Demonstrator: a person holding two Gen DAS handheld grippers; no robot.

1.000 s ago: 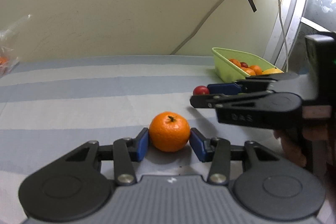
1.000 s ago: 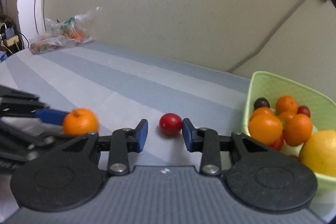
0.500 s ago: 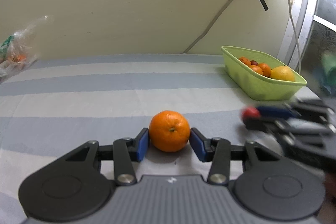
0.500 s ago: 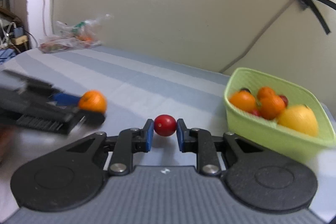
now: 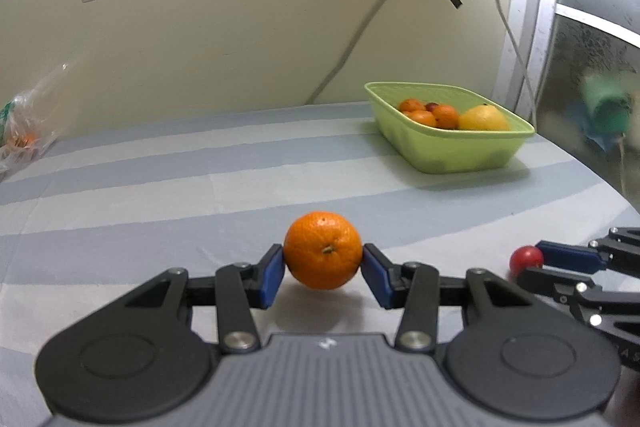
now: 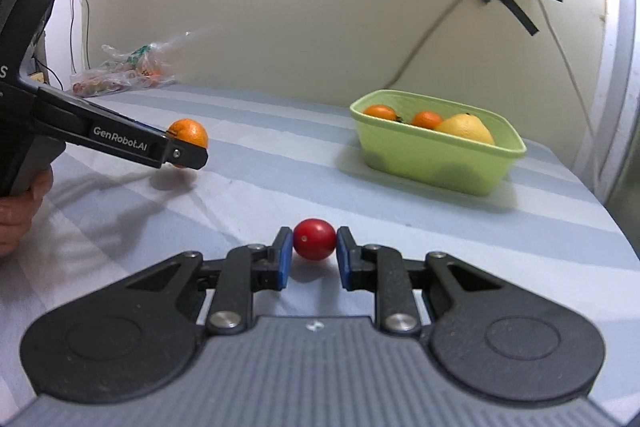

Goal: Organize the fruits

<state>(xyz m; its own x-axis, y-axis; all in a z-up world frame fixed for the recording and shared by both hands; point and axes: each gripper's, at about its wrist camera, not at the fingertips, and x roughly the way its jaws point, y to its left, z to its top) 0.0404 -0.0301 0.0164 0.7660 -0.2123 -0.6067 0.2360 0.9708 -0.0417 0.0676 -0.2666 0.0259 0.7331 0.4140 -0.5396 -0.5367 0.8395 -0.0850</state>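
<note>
A round orange mandarin [image 5: 322, 250] is clamped between the blue pads of the left gripper [image 5: 323, 269], and a small glossy red fruit [image 6: 314, 239] (perhaps a cherry tomato) is pinched by the right gripper [image 6: 312, 254], whose jaws are drawn nearly together. Both fruits are carried clear of the striped cloth. The light-green plastic tub [image 6: 438, 147], already part-filled with fruit, lies ahead and to the right of both, nearer the right gripper.

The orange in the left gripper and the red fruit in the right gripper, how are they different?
The orange is clearly bigger than the red fruit. The orange has dimpled, matte skin; the red fruit is smooth and glossy. The left gripper stands wider around the orange than the right gripper around the red fruit. Both are round, clamped between blue pads, above the striped cloth.
</note>
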